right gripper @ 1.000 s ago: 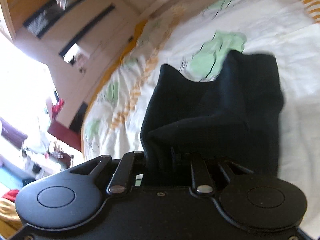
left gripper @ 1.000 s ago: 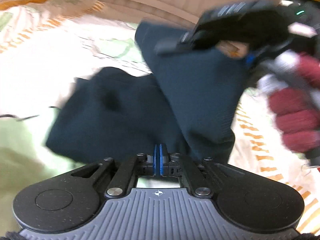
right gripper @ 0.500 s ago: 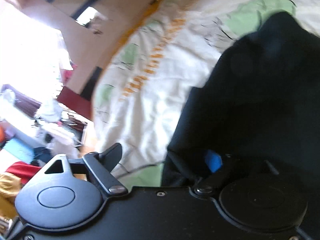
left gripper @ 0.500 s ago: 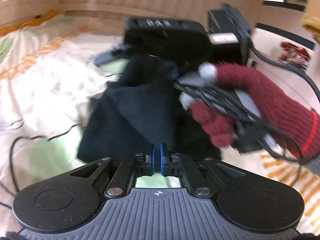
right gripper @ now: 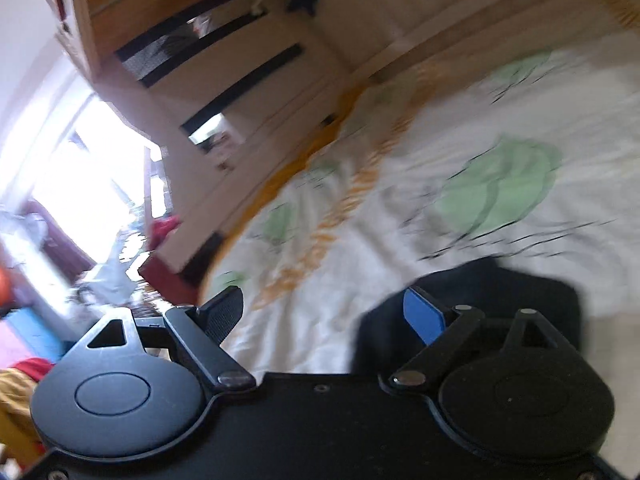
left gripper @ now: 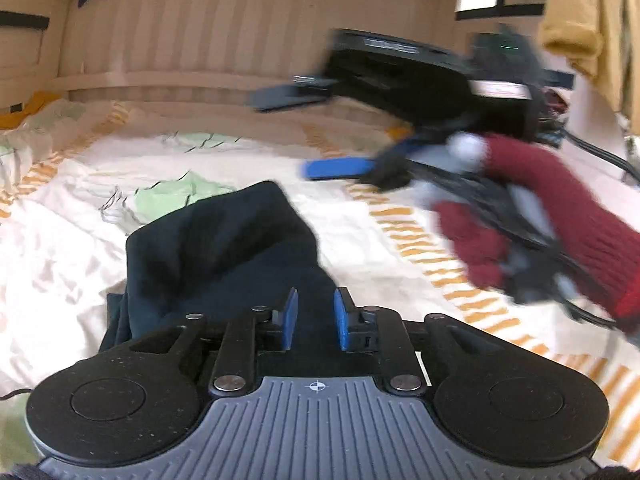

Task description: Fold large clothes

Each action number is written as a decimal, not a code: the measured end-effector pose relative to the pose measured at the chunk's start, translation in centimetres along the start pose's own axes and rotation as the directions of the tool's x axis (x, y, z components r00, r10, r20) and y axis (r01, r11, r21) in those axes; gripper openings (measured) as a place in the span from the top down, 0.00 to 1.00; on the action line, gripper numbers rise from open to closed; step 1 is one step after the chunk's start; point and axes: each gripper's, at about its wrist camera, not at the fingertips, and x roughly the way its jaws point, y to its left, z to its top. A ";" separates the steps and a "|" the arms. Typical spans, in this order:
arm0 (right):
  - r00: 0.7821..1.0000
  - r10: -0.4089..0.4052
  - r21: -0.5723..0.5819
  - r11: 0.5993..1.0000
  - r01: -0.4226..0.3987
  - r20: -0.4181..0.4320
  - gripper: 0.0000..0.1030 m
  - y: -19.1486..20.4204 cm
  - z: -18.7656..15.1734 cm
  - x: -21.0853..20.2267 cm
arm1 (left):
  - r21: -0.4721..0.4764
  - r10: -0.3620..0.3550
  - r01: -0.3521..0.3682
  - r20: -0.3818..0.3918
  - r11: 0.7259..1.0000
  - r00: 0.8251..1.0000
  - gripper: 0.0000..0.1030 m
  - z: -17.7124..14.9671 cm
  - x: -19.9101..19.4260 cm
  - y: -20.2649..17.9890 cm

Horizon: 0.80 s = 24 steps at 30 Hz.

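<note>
A dark navy garment (left gripper: 216, 256) lies bunched and folded over on the bed, just ahead of my left gripper (left gripper: 314, 314). The left jaws stand a little apart with nothing between them, right above the garment's near edge. My right gripper (left gripper: 316, 132) shows in the left wrist view, raised above the bed at the right, jaws wide apart and empty, held by a hand in a dark red glove (left gripper: 540, 216). In the right wrist view the right gripper (right gripper: 324, 316) is open, and the garment (right gripper: 500, 296) lies beside its right finger.
The bed sheet (left gripper: 72, 208) is white with green patches and orange stripes. A pale slatted headboard (left gripper: 192, 32) stands behind. A mustard cloth (left gripper: 576, 28) hangs at the upper right. Wooden furniture (right gripper: 192, 56) and a cluttered floor (right gripper: 100, 264) lie beyond the bed's edge.
Both grippers have let go of the garment and opened. The garment has dropped onto the bed. The right gripper has lifted up and away to the right.
</note>
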 end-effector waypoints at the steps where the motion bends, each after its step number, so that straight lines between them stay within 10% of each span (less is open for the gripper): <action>1: 0.999 -0.033 0.001 0.999 0.033 0.014 0.13 -0.4 -0.1 -0.3 | -0.001 0.018 -0.018 -0.019 1.000 1.000 0.80 -0.3 0.9 0.4; 5: 0.983 -0.182 -0.023 0.983 0.182 0.017 0.25 -1.9 -1.5 -0.8 | -0.021 0.162 -0.168 -0.170 0.986 0.972 0.79 -2.6 4.6 3.5; 10: 0.942 -0.335 -0.189 0.926 0.327 -0.012 0.76 -1.3 -3.0 0.3 | -0.119 0.186 -0.211 -0.197 0.970 0.963 0.93 -3.6 4.5 6.6; 24: 0.869 -0.452 -0.346 0.863 0.369 -0.203 0.87 -3.4 -3.0 13.4 | -0.076 0.212 -0.229 -0.187 0.971 0.959 0.93 -3.6 5.0 6.5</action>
